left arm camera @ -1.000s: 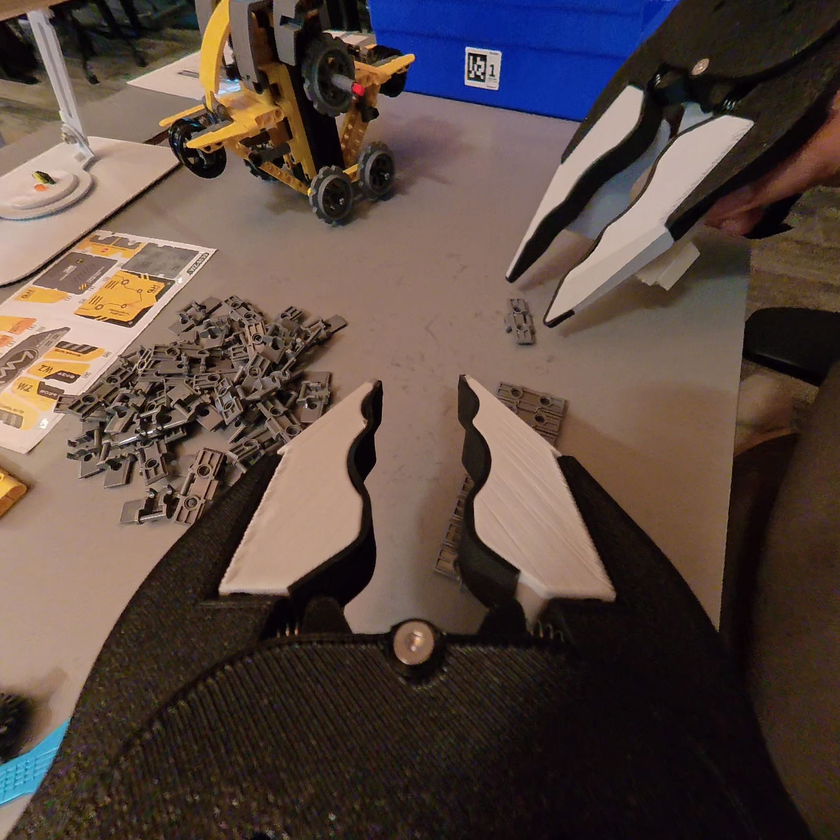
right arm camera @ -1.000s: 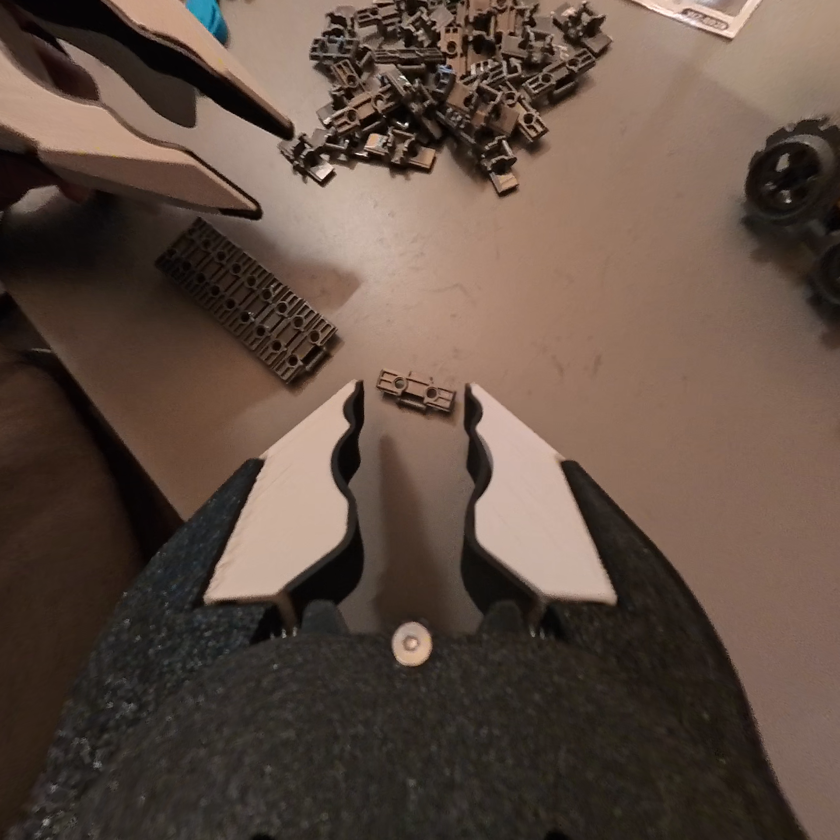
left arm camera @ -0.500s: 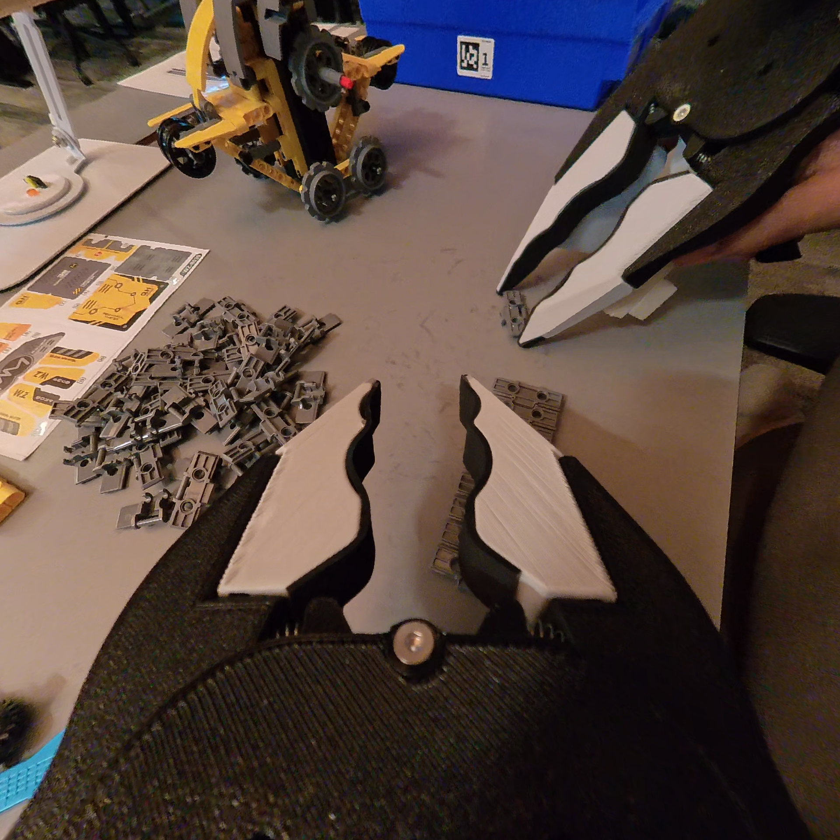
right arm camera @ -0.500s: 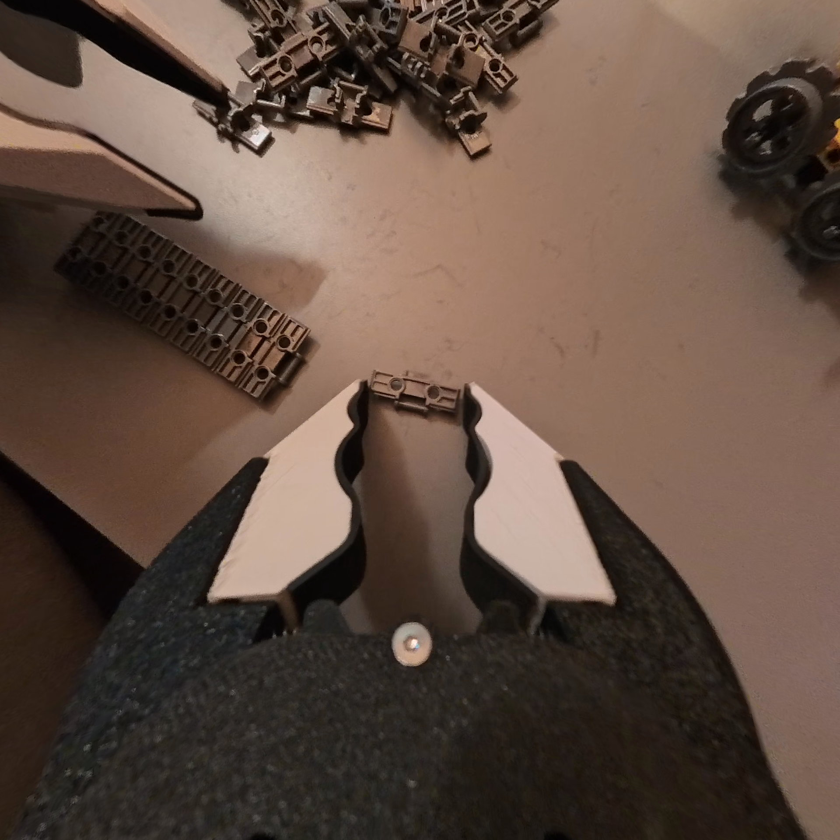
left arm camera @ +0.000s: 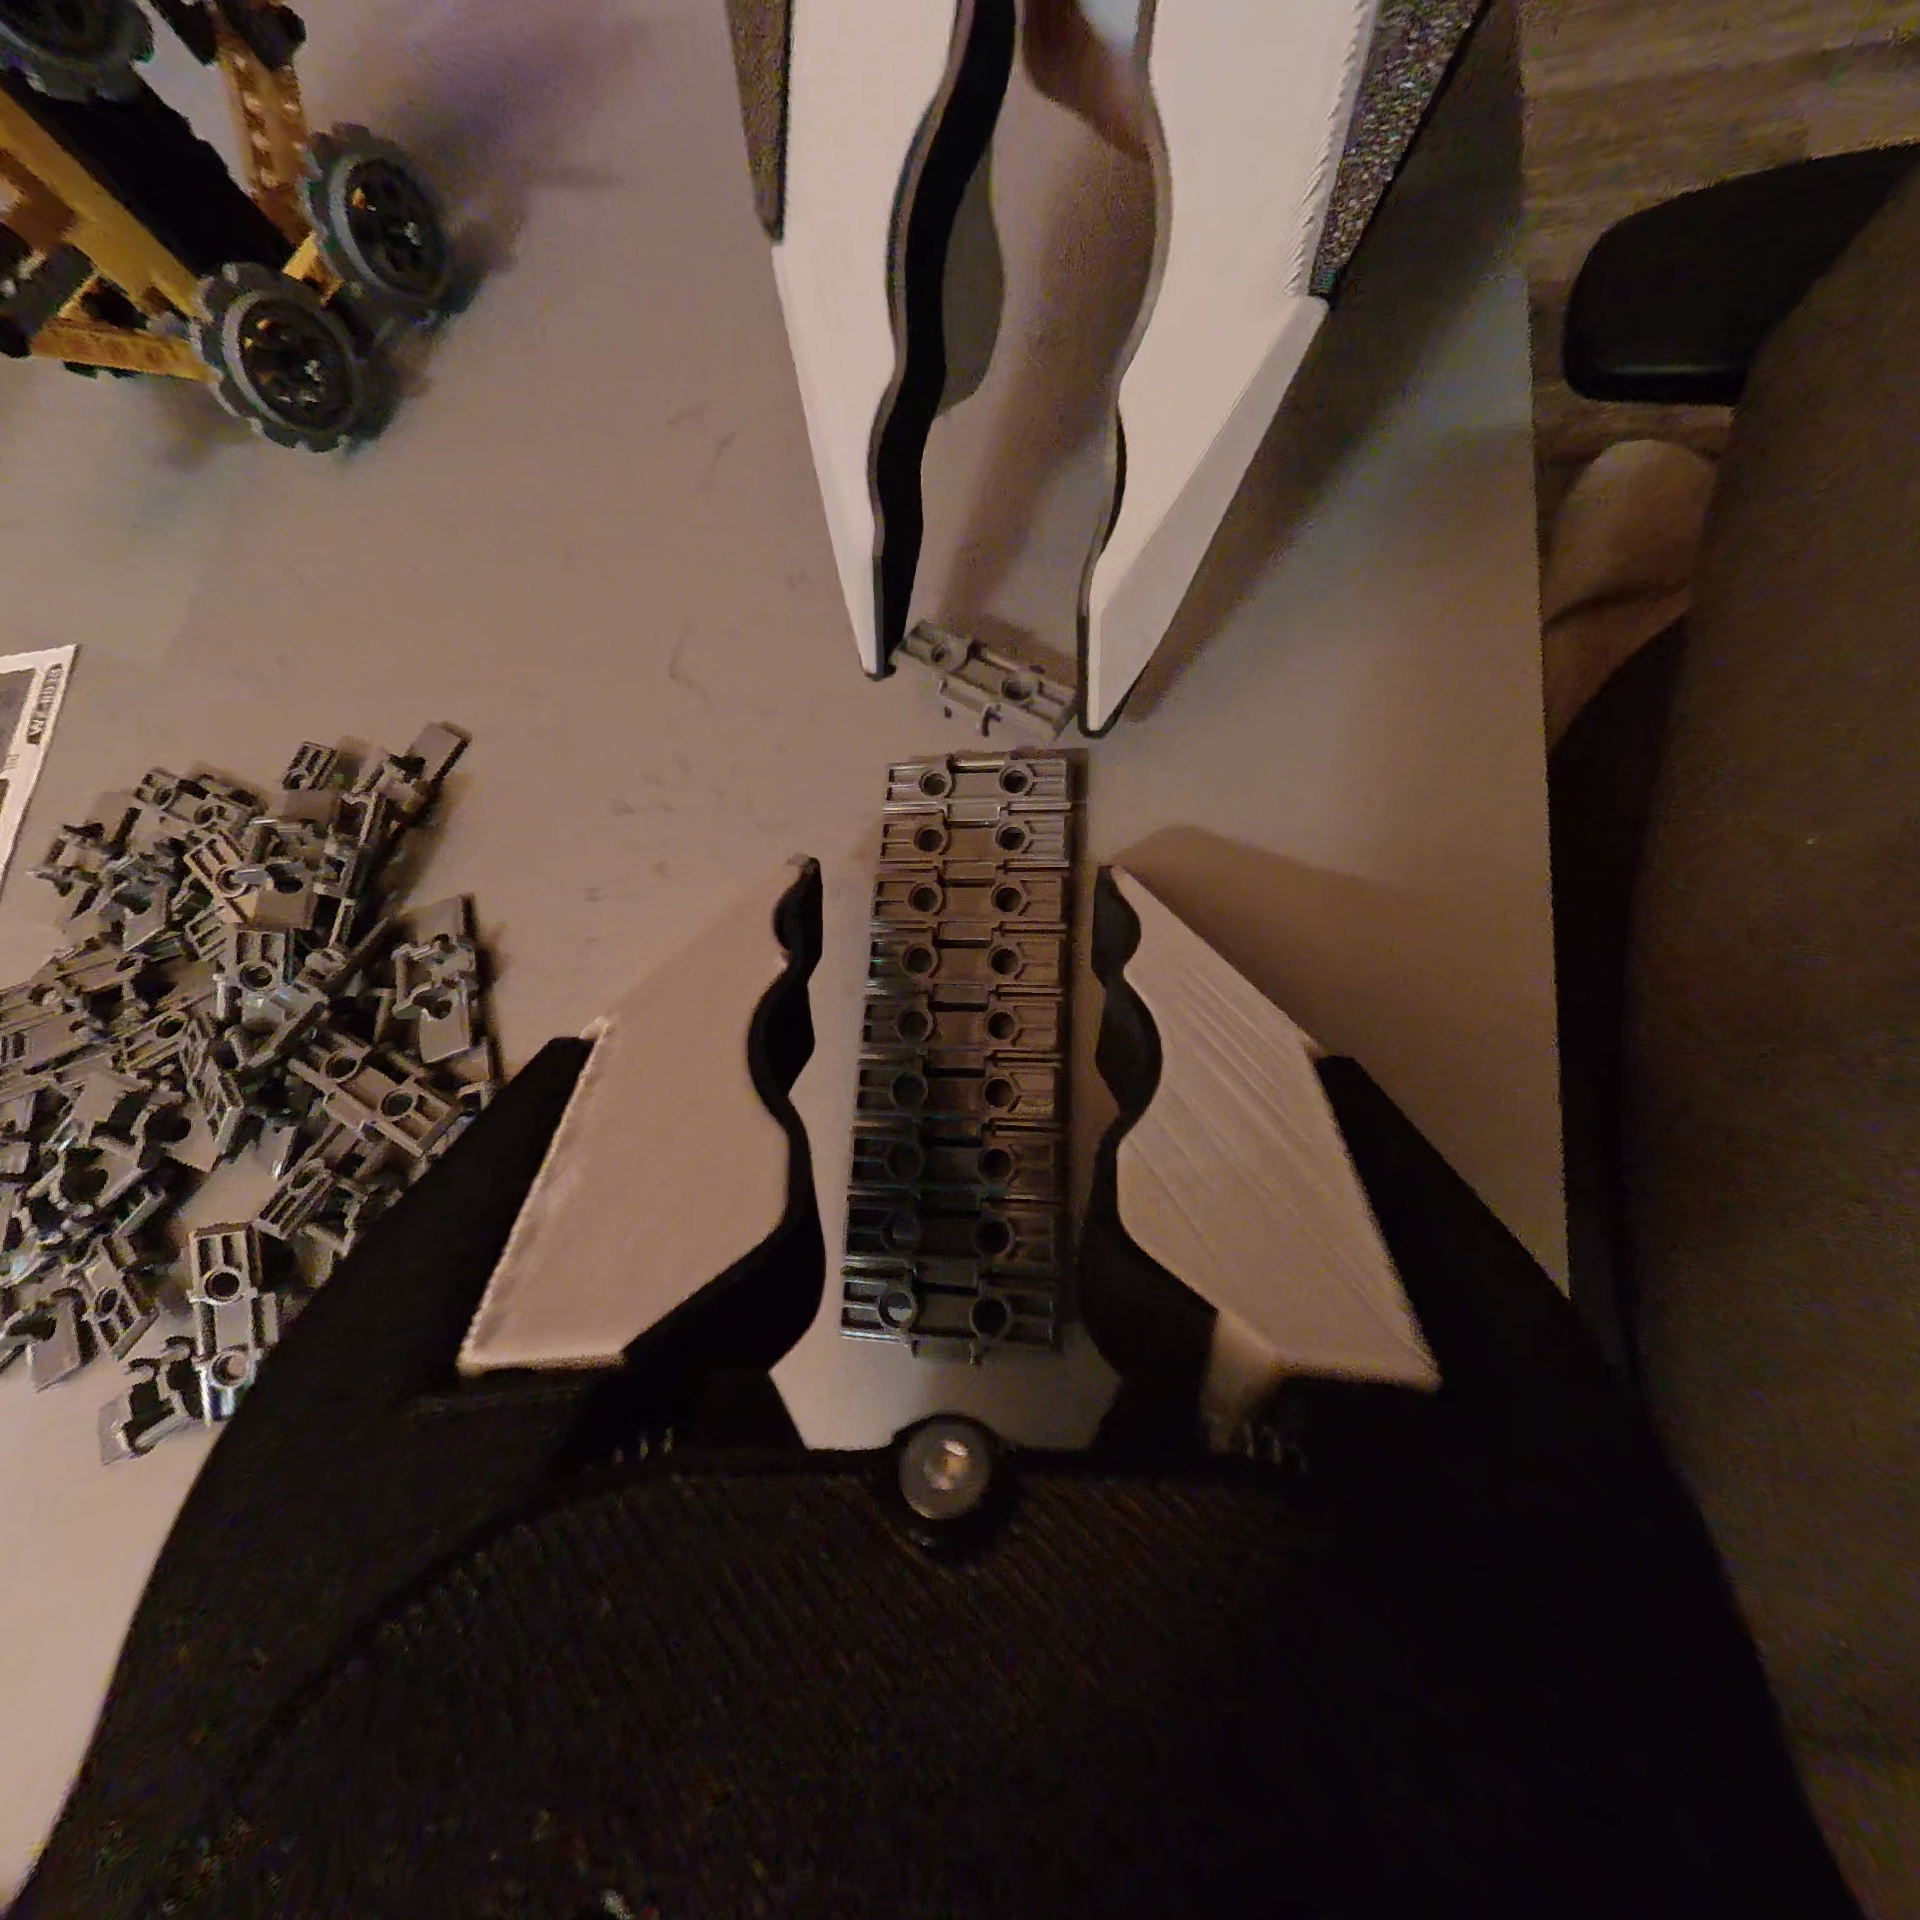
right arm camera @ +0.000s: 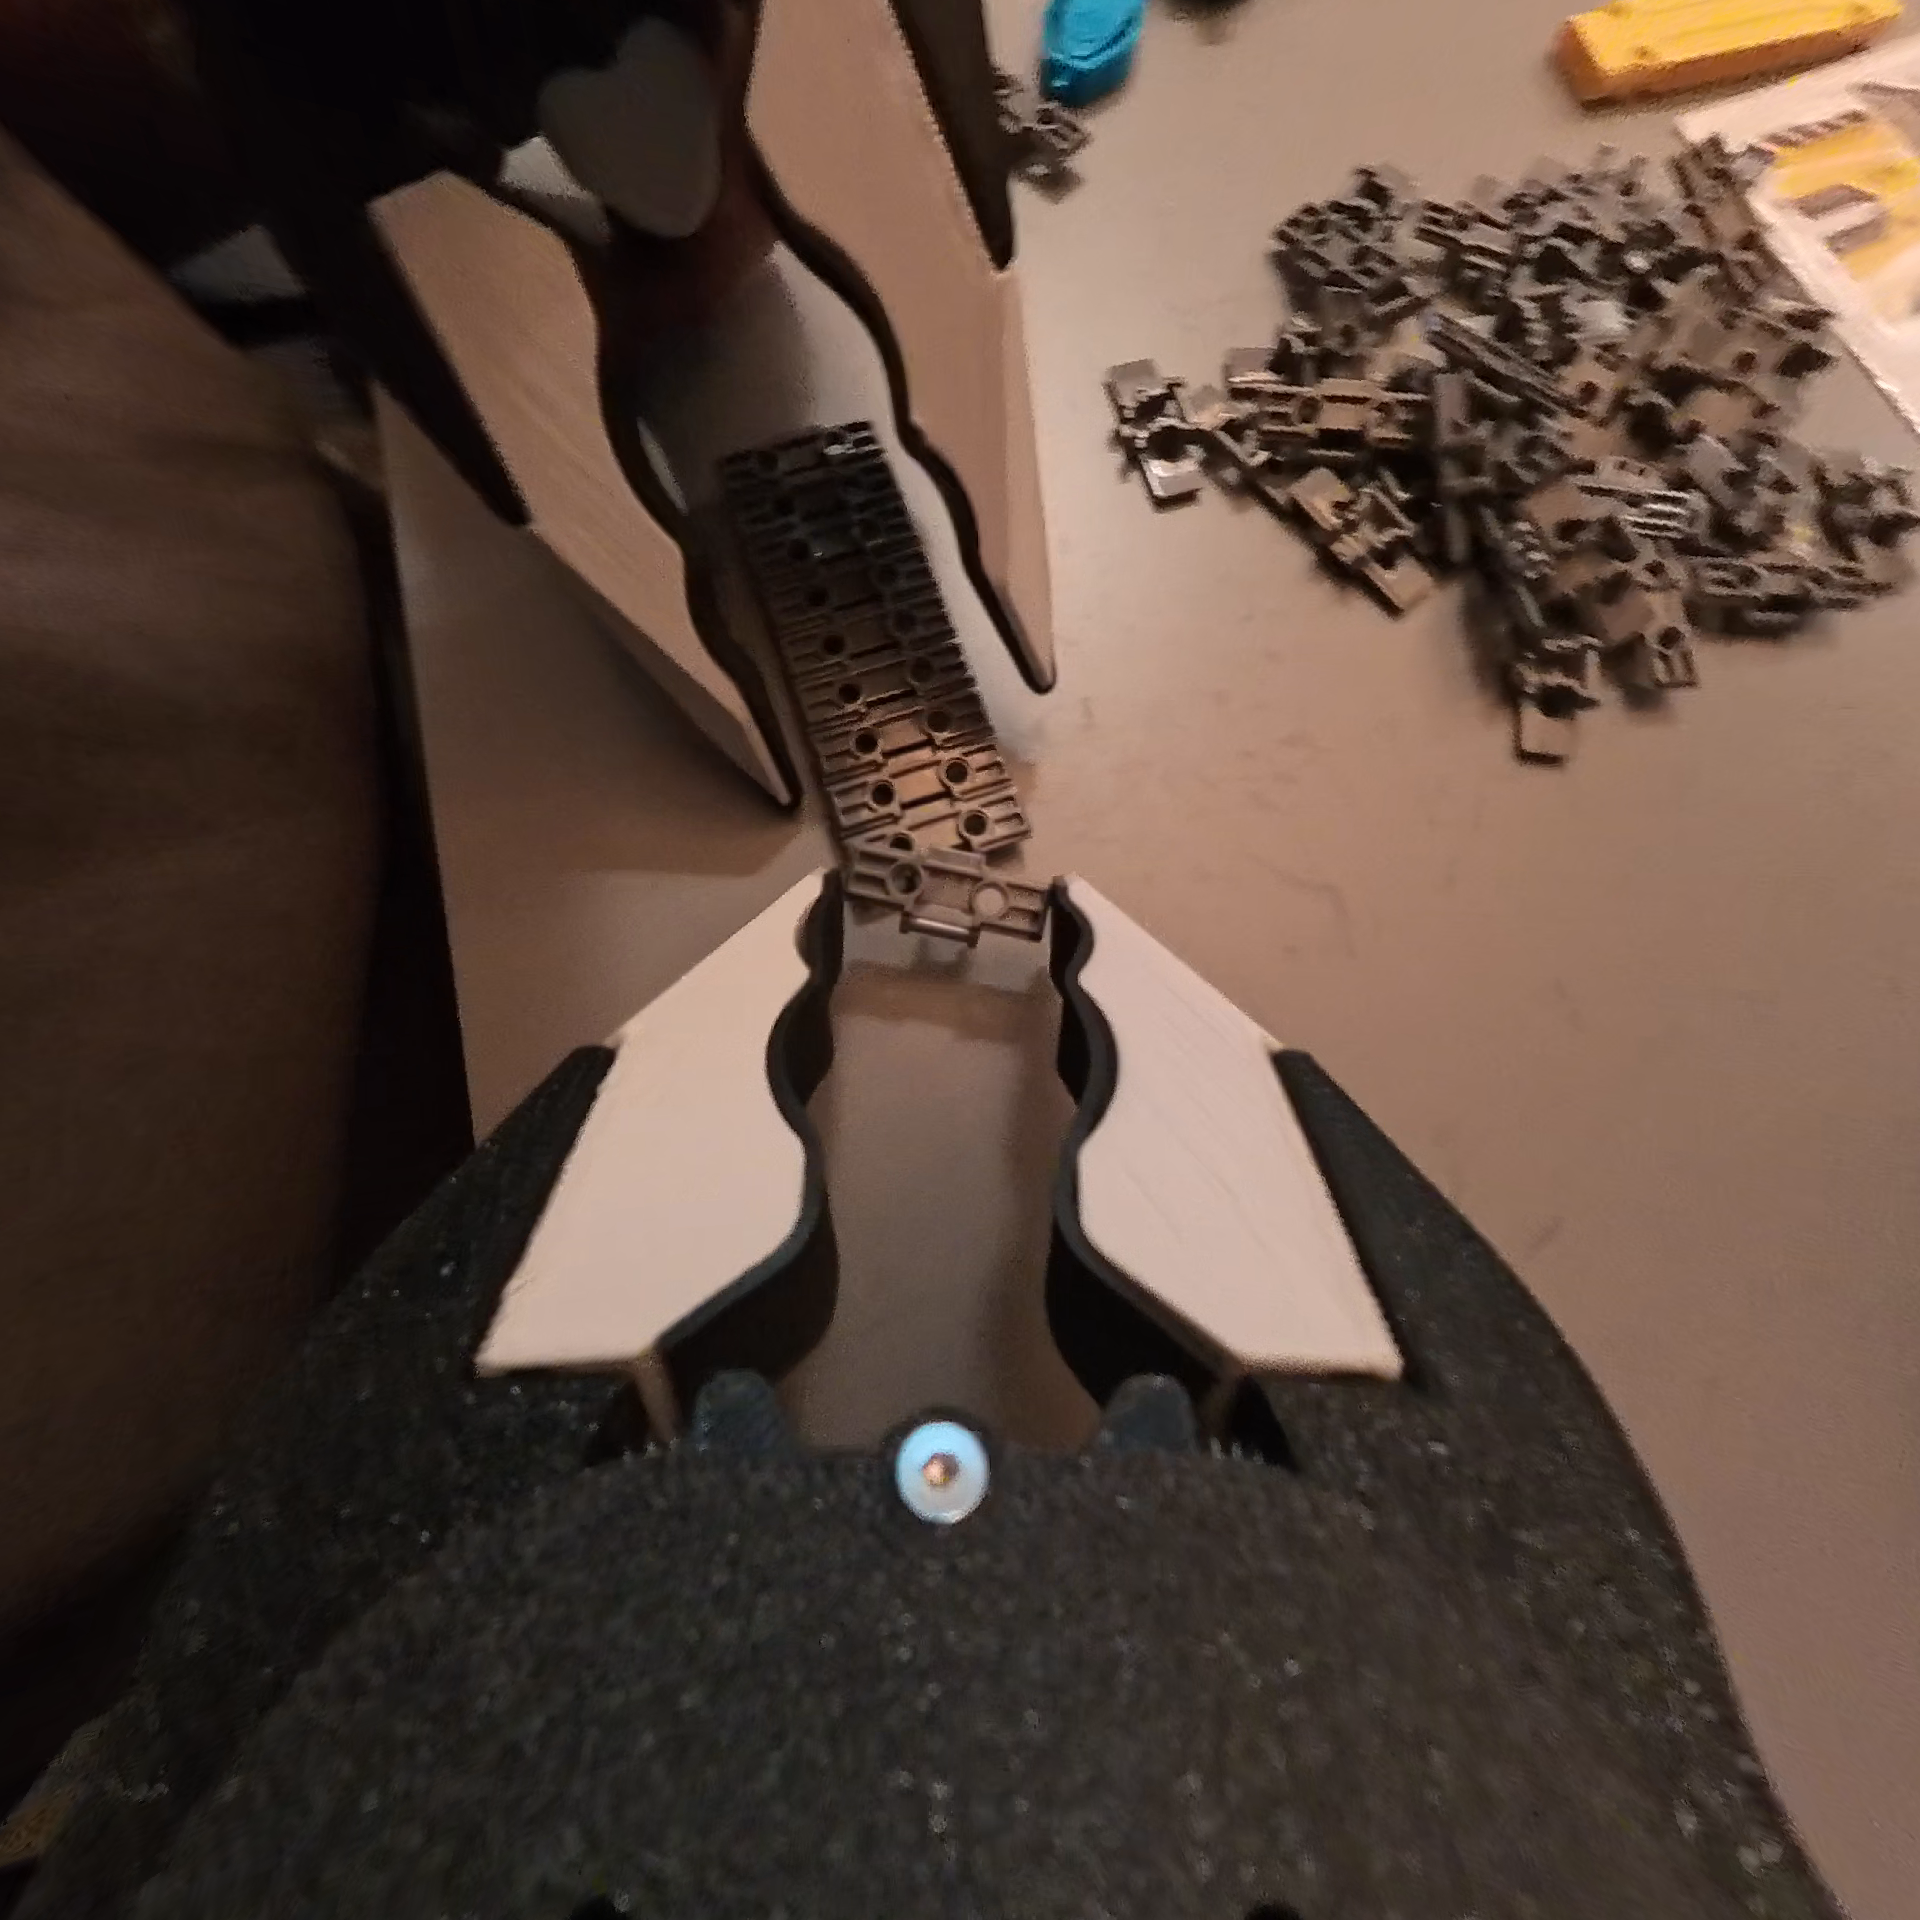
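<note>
A strip of joined grey track links (left arm camera: pixel 961 1049) lies flat on the grey table (left arm camera: pixel 623 540). My left gripper (left arm camera: pixel 956 873) is open and straddles the strip, one finger on each side, with small gaps. My right gripper (right arm camera: pixel 943 888) is shut on a single grey track link (right arm camera: pixel 945 894), held by its ends between the fingertips. The link (left arm camera: pixel 987 681) sits just off the strip's far end, slightly tilted. In the right wrist view the strip (right arm camera: pixel 873 665) runs away from the link, with the left gripper (right arm camera: pixel 909 740) around it.
A pile of loose grey links (left arm camera: pixel 208 1091) lies left of the strip and shows in the right wrist view (right arm camera: pixel 1558 540). A yellow and black wheeled model (left arm camera: pixel 270 343) stands at the far left. A printed sheet (right arm camera: pixel 1849 156), a blue piece (right arm camera: pixel 1091 42) and a yellow piece (right arm camera: pixel 1714 42) lie beyond. The table edge (left arm camera: pixel 1538 831) and a chair (left arm camera: pixel 1714 291) are close on the right. Left and right tips are no more than a few centimetres apart.
My right gripper took hold of the single link and brought it to the end of the strip. My left gripper moved right and forward until it straddles the strip.
</note>
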Motion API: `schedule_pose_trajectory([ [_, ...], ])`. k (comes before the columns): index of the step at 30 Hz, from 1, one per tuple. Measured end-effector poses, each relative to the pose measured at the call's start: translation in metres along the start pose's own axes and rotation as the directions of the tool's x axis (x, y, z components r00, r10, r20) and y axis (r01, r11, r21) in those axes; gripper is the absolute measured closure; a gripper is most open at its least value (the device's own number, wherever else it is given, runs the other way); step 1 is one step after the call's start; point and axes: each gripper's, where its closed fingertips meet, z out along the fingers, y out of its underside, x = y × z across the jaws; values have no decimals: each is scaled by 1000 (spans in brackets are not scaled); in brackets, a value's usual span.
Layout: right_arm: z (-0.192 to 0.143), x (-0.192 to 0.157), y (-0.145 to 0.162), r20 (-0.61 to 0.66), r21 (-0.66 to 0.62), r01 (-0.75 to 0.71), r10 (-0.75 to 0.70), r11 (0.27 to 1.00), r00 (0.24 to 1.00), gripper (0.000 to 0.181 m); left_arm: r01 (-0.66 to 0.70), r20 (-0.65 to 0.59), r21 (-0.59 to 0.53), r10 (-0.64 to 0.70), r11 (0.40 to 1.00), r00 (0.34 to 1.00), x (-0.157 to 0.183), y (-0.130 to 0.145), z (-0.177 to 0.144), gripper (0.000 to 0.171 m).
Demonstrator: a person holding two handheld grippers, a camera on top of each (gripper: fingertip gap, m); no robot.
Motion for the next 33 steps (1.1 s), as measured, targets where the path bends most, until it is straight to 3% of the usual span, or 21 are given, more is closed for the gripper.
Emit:
schedule_pose_trajectory([
  [7, 4, -3, 3, 159, -18, 117, -113, 993, 981, 142, 50, -90, -24, -52, 998, 995, 5, 2, 2, 124],
  [18, 11, -4, 7, 279, -19, 274, -259, 961, 925, 142, 132, -173, -55, -139, 990, 975, 6, 5, 4, 124],
  [33, 8, -2, 6, 290, -39, 313, -289, 949, 912, 140, 137, -182, -56, -145, 989, 973, 7, 5, 4, 126],
])
